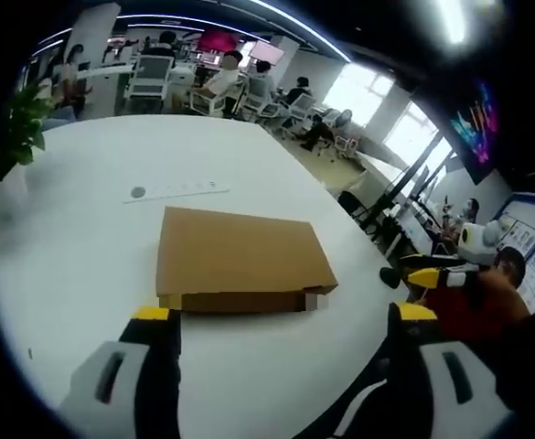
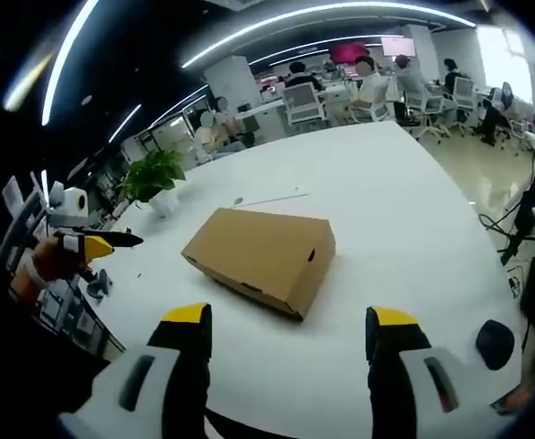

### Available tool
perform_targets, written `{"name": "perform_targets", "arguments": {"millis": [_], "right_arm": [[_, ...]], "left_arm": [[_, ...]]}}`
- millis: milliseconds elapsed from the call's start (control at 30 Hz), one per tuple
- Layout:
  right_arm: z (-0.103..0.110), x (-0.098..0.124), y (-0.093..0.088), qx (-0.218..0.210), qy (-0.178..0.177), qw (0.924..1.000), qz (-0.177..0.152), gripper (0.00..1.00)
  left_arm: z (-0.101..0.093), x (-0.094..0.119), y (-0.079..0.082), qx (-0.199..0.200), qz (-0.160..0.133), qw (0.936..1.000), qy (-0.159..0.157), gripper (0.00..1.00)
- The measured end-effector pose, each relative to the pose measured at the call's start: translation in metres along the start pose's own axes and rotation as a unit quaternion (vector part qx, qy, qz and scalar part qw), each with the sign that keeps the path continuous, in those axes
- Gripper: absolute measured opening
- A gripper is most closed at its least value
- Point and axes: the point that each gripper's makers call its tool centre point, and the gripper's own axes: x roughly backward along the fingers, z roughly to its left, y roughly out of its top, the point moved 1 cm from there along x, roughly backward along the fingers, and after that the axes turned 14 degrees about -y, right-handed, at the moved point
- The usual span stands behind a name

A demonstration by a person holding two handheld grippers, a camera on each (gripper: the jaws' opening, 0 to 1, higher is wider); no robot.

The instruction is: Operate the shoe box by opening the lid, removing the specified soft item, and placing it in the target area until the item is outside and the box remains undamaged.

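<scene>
A closed brown cardboard shoe box [image 1: 240,261] lies flat on the white table [image 1: 75,265], its lid down. My left gripper [image 1: 283,315] hovers just short of the box's near side with its yellow-tipped jaws wide apart and nothing between them. In the right gripper view the same box [image 2: 262,251] sits at an angle, a small round hole showing in its end wall. My right gripper [image 2: 290,317] is open too, a short way back from the box's near corner. Each view catches the other gripper off to the side, the right gripper [image 1: 429,275] and the left gripper [image 2: 89,245].
A potted green plant [image 2: 157,178] stands near the far table edge, also visible as the plant [image 1: 16,128]. A thin white strip [image 1: 176,192] lies on the table beyond the box. Office chairs, desks and seated people fill the background. The table edge [image 2: 473,274] curves close on the right.
</scene>
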Motion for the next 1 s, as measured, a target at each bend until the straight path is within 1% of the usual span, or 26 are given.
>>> {"name": "perform_targets", "arguments": {"millis": [133, 267, 433, 633, 767, 933, 1000], "right_arm": [[0.001, -0.001, -0.002, -0.005, 0.003, 1.0000, 0.000, 0.70], [0.003, -0.002, -0.004, -0.009, 0.005, 0.9999, 0.006, 0.70], [0.004, -0.005, -0.001, -0.012, 0.008, 0.9999, 0.004, 0.70], [0.006, -0.009, 0.003, -0.024, 0.014, 0.9996, 0.001, 0.70], [0.008, -0.011, 0.004, -0.038, 0.016, 0.9992, 0.001, 0.70], [0.009, -0.014, 0.007, -0.053, 0.019, 0.9984, -0.001, 0.70], [0.008, -0.016, 0.007, -0.057, 0.019, 0.9982, 0.001, 0.70]], "left_arm": [[0.005, 0.002, 0.002, 0.001, -0.003, 1.0000, 0.005, 0.96], [0.008, 0.003, -0.001, 0.004, -0.001, 0.9999, 0.014, 0.96], [0.014, 0.008, -0.003, 0.009, -0.002, 0.9997, 0.021, 0.96], [0.014, 0.009, -0.003, 0.011, -0.001, 0.9997, 0.023, 0.95], [0.015, 0.010, -0.005, 0.008, 0.006, 0.9996, 0.026, 0.93], [0.016, 0.011, -0.003, 0.010, 0.004, 0.9996, 0.027, 0.93], [0.020, 0.012, -0.002, 0.010, 0.004, 0.9995, 0.028, 0.93]]}}
